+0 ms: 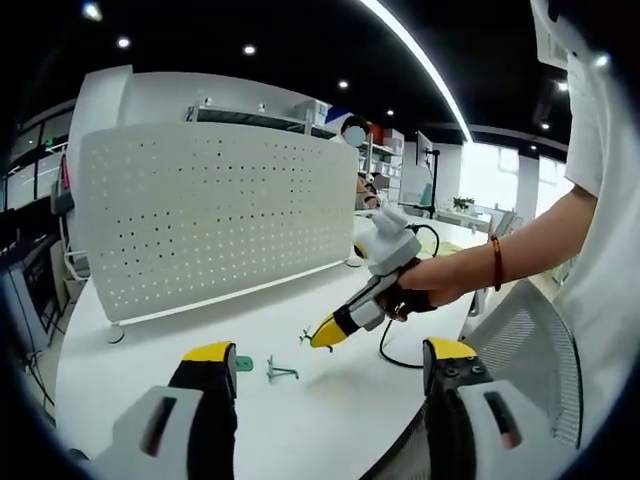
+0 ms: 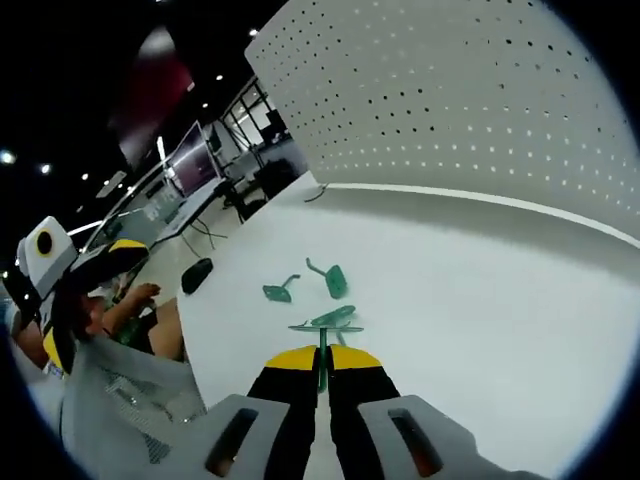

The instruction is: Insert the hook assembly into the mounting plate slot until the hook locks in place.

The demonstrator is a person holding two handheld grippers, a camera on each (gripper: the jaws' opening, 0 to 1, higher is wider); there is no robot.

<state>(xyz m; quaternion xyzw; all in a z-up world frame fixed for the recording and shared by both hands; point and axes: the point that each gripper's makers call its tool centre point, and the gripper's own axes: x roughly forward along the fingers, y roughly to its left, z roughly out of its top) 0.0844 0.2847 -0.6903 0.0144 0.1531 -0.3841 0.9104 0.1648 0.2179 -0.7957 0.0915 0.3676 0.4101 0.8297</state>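
On the white table (image 2: 480,300) before a pegboard (image 1: 210,215), right claw (image 2: 322,365) pinches a green hook (image 2: 325,322); left claw (image 1: 330,365) gapes empty.

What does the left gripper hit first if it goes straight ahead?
Likely the green hook lying on the table, between and just ahead of the open left gripper. Beyond it stands the perforated panel; depth is unclear.
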